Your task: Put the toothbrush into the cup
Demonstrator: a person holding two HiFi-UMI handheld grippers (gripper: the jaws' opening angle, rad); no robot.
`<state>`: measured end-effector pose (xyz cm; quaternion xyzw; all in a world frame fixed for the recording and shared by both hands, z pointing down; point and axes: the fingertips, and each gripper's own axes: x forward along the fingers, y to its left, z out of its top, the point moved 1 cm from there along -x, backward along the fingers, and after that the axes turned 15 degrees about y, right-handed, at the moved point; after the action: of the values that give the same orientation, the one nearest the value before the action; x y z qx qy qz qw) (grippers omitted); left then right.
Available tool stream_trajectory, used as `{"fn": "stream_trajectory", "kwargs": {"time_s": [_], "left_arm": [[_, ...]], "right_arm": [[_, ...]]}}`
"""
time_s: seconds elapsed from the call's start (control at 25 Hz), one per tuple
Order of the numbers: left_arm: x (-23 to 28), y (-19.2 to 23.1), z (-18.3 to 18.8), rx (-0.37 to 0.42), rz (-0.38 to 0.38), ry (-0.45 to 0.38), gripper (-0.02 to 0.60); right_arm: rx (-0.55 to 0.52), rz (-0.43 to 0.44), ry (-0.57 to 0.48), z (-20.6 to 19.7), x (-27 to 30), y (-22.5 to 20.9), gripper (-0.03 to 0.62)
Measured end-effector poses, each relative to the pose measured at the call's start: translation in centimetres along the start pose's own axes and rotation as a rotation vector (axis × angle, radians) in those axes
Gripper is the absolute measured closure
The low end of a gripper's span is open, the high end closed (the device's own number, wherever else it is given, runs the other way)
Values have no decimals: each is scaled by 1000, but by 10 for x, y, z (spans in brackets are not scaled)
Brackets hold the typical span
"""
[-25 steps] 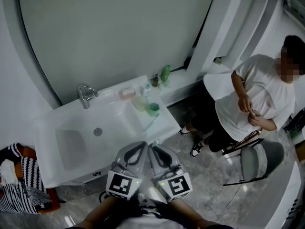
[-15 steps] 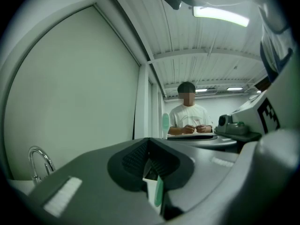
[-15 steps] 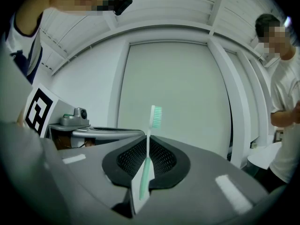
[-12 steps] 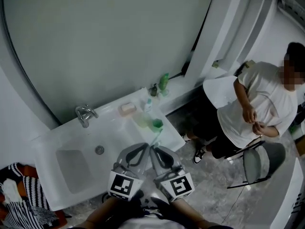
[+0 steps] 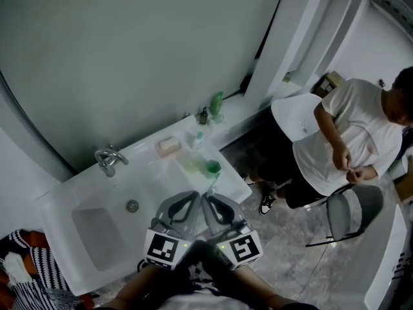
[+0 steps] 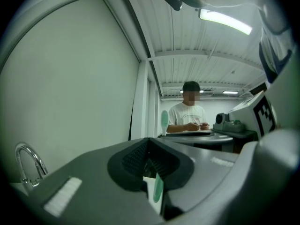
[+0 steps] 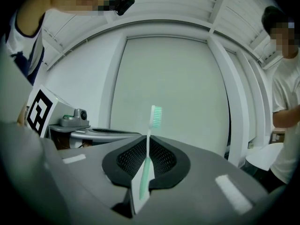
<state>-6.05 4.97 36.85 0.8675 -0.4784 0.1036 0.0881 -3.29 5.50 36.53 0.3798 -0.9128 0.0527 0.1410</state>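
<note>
Our right hand-held gripper [image 7: 148, 149] clamps the toothbrush [image 7: 146, 172] by its handle, short of the green cup [image 5: 211, 168] at the surface's [image 5: 227, 181] right edge. The left hand-held gripper [image 6: 149, 146] is closed. The toothbrush looks light, stiff and slippery, so mid-handle suits.

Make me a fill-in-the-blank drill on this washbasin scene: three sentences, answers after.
1. The right gripper is shut on a ___.
2. In the head view, the faucet stands to the ___ of the green cup.
3. The seated person wears a ___ T-shirt.
Answers: toothbrush; left; white.
</note>
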Motion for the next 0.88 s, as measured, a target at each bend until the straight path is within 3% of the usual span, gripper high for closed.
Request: {"fn": "stream_trajectory", "kwargs": {"time_s": [0.88], "left_arm": [[58, 69, 12, -26, 94, -8, 581]], "right_arm": [[-15, 50, 9, 21, 62, -59, 577]]}}
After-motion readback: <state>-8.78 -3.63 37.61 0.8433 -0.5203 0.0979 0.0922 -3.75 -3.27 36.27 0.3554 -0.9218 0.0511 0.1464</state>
